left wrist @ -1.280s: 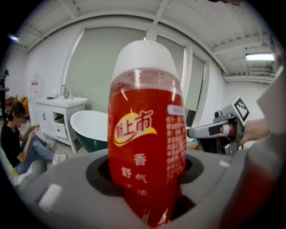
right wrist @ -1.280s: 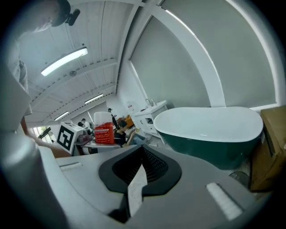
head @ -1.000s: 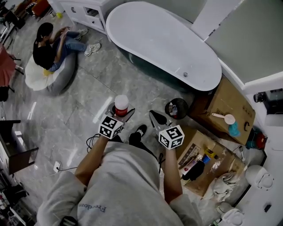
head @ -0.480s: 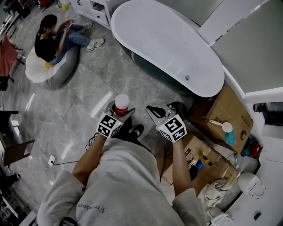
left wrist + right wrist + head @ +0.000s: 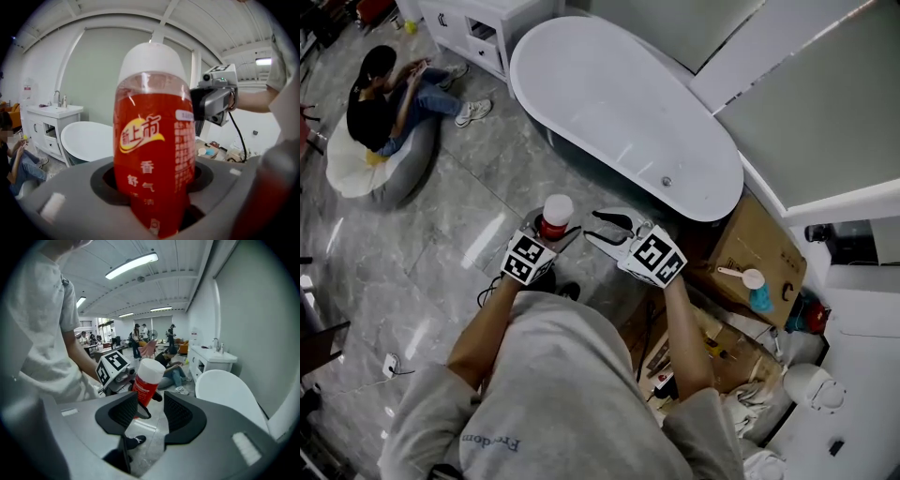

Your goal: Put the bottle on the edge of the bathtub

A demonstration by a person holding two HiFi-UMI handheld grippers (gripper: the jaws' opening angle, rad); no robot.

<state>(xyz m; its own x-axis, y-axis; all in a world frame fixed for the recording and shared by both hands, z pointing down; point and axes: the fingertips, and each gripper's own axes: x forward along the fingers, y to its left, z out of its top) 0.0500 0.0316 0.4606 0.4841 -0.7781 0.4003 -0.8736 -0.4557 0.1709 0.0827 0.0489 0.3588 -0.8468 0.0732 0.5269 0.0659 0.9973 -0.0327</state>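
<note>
The bottle [image 5: 555, 215] is red with a white cap and stands upright in my left gripper [image 5: 555, 231], which is shut on its lower body. It fills the left gripper view as the bottle [image 5: 154, 140] between the grey jaws of my left gripper [image 5: 154, 194]. My right gripper [image 5: 598, 226] hovers just to the right, its jaws having just been opening, with nothing between them. In the right gripper view my right gripper [image 5: 151, 411] frames the bottle [image 5: 146, 380] beyond its tips. The white bathtub [image 5: 619, 103] lies ahead, above both grippers in the head view.
A seated person on a beanbag [image 5: 375, 131] is at the far left, by a white cabinet [image 5: 478, 23]. A cardboard box [image 5: 769, 246] with a blue container [image 5: 759, 300] stands right of the tub. Clutter on flattened cardboard [image 5: 722, 342] covers the floor at the right.
Both grippers have moved nearer to the bathtub. The right gripper has rolled and its jaws, shut before, now stand apart. The left gripper keeps its hold on the bottle.
</note>
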